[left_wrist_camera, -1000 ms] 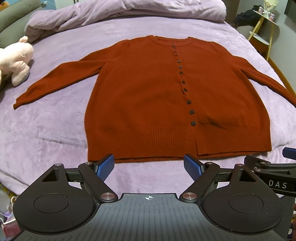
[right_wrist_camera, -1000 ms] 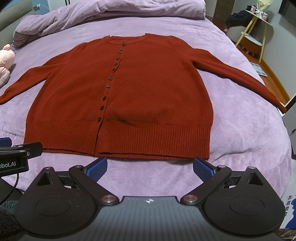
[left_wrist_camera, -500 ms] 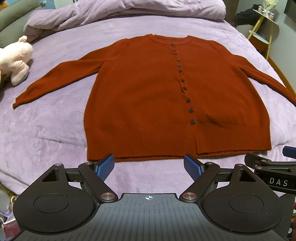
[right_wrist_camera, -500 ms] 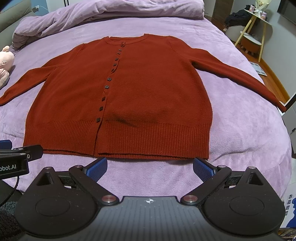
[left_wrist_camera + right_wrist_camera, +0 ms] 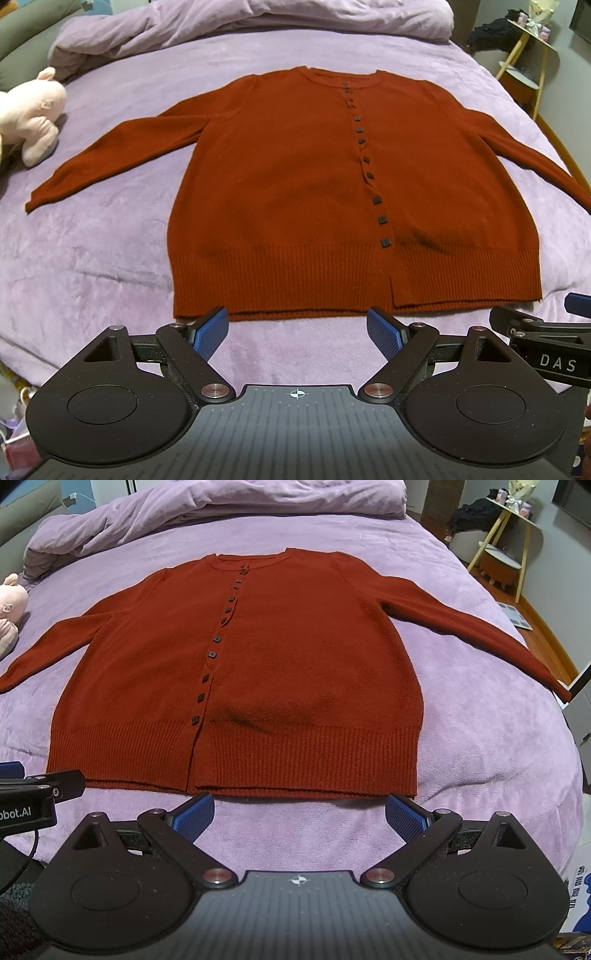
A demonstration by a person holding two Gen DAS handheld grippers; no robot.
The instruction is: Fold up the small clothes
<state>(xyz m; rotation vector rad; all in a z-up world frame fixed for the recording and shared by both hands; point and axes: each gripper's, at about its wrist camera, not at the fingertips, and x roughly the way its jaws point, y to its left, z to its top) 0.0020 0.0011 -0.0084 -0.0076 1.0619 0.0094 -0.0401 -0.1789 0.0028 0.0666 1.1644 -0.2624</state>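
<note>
Left claw (image 5: 297,328) and right claw (image 5: 299,812): both released, blue pads spread wide, empty, just short of the hem. Rust-red knitted buttoned cardigan (image 5: 295,192) lies flat at frame centre on purple-covered bed (image 5: 92,258), sleeves outspread.

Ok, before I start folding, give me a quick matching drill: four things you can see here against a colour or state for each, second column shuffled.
Things:
1. cardigan
2. plush toy
3. bedspread
4. left claw

Colour or state:
a. lilac, under the garment
b. open, holding nothing, just short of the hem
c. rust red, spread flat, buttoned, sleeves out
d. pale pink, lying near the far end of a sleeve

Pairs: 1-c, 2-d, 3-a, 4-b
</note>
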